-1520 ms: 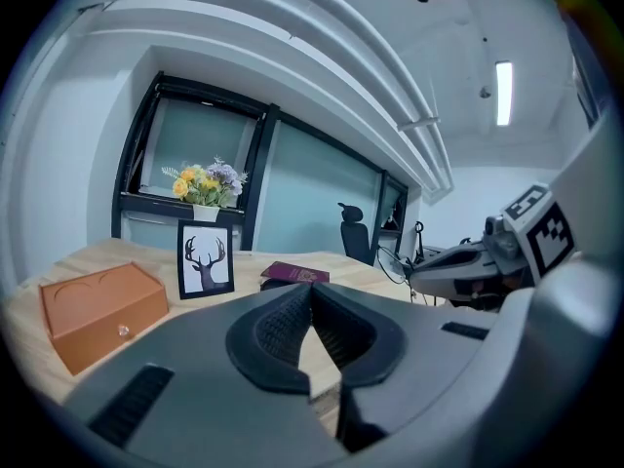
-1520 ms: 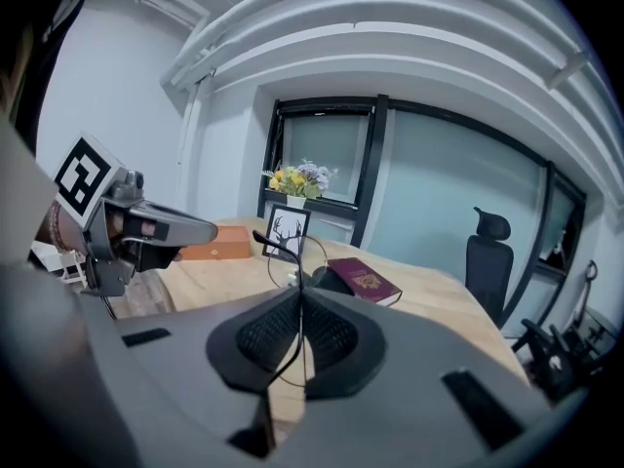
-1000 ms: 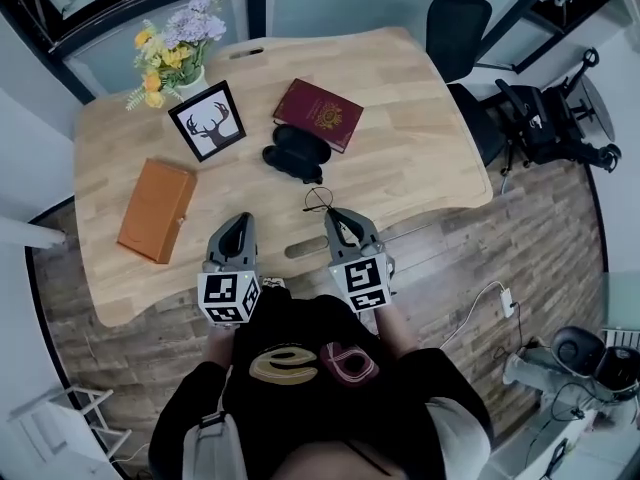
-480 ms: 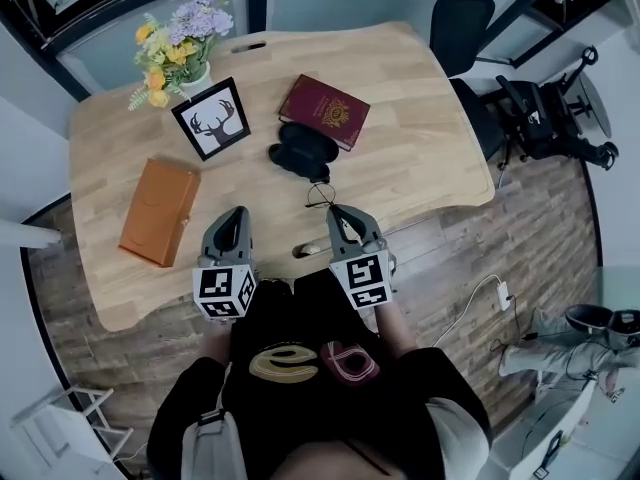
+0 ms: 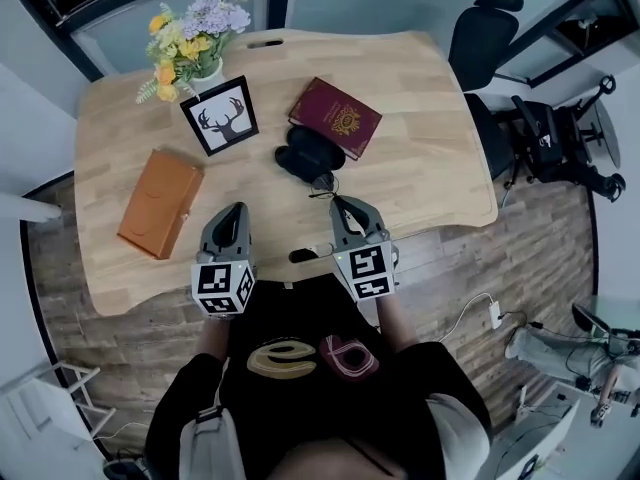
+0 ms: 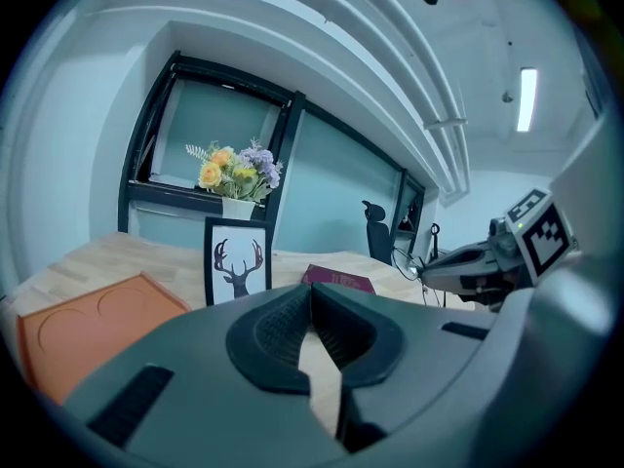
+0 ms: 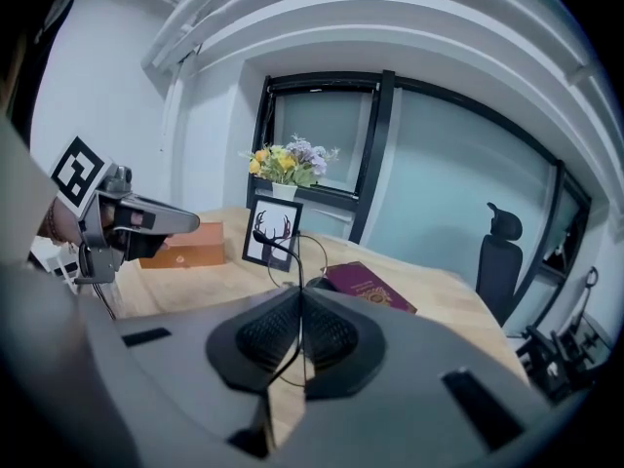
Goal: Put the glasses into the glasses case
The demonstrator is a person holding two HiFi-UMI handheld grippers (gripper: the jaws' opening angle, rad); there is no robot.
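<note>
A black glasses case [image 5: 308, 153] lies in the middle of the wooden table [image 5: 420, 168], against a maroon booklet [image 5: 336, 117]; it seems to lie open. My right gripper [image 5: 338, 204] is shut on thin wire-framed glasses [image 5: 322, 182], which stick out beyond its tips just short of the case. In the right gripper view the glasses [image 7: 289, 250] rise from the closed pads [image 7: 322, 334], with the case [image 7: 317, 283] just behind. My left gripper [image 5: 233, 214] hovers over the near table edge to the left, its jaws together and empty [image 6: 312, 289].
An orange flat case [image 5: 158, 203] lies at the left. A framed deer picture [image 5: 220, 117] and a vase of flowers [image 5: 190, 48] stand at the back left. An office chair [image 5: 485, 28] is beyond the table's right end.
Both grippers have moved forward over the table. The glasses in the right gripper are closer to the black case than before.
</note>
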